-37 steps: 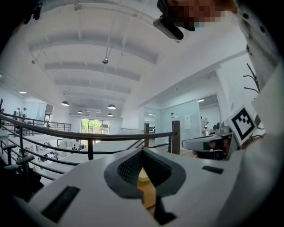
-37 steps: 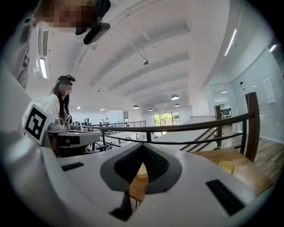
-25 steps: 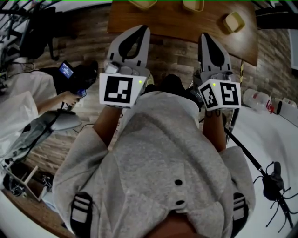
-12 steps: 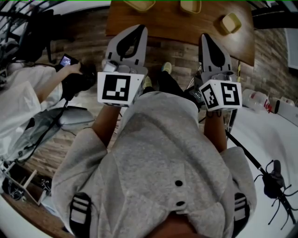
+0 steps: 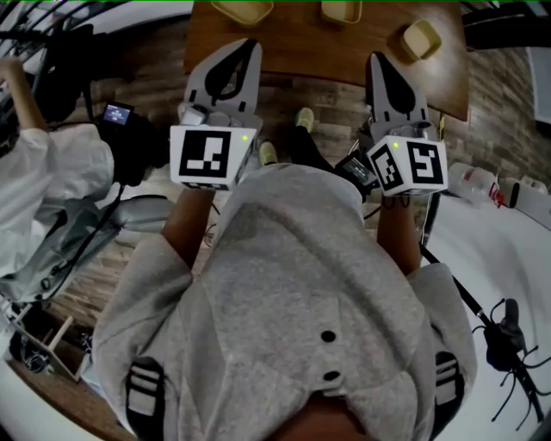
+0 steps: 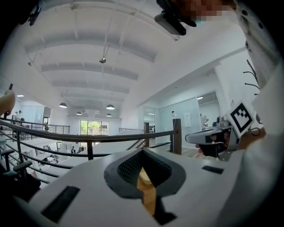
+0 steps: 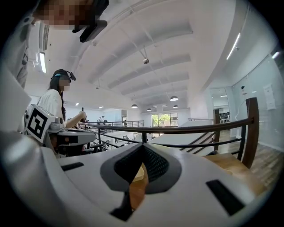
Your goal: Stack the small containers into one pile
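Note:
Three small pale-yellow containers sit on the wooden table (image 5: 301,47) at the top of the head view: one at the left (image 5: 243,9), one in the middle (image 5: 342,9), one at the right (image 5: 419,39). My left gripper (image 5: 250,47) is held level with its tips over the table's near edge, jaws shut and empty. My right gripper (image 5: 379,60) is beside it, also shut and empty, short of the right container. In the left gripper view a pale container (image 6: 143,176) shows through the hole in the shut jaws. The right gripper view shows one (image 7: 139,172) too.
A person in white (image 5: 34,172) stands at the left with a small screen device (image 5: 116,112). A white table at the right holds bottles (image 5: 473,181) and a black cable tangle (image 5: 508,340). A black railing (image 6: 88,137) runs behind the wooden table; a wooden chair back (image 7: 251,128) stands at its right.
Both grippers have moved forward toward the wooden table, which has come further into the head view. The person at the left has shifted an arm and the screen device.

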Motion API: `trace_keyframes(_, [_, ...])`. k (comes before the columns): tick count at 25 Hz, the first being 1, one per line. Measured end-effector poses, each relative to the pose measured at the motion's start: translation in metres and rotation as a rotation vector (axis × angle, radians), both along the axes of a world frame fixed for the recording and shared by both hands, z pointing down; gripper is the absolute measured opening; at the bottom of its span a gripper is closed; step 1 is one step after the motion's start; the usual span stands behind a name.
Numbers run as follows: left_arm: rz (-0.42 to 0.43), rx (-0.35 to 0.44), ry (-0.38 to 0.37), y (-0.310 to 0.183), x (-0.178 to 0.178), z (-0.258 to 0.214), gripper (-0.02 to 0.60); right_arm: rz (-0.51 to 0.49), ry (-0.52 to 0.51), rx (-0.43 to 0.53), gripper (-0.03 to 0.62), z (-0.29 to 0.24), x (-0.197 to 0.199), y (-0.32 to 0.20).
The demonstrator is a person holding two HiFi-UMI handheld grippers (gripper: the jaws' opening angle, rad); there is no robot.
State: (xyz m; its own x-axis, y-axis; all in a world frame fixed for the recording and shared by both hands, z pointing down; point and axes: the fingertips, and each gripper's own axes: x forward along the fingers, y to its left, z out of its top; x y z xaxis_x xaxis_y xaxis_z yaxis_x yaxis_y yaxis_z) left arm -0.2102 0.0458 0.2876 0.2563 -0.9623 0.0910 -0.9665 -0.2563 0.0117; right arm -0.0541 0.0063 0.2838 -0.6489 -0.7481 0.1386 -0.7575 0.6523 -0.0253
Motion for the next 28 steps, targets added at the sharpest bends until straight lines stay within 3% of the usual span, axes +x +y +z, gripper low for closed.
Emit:
trace_keyframes(12, [-0.043,-0.027,-0.021,-0.076,0.021,0.006,0.014,0.009,-0.013,-0.019,0.014,0.006,0.037,-0.078])
trace_keyframes(28, [-0.11,-0.089,-0.064,-0.148,0.026,0.028,0.014,-0.052,-0.031,-0.046,0.014,0.018,0.046,-0.159])
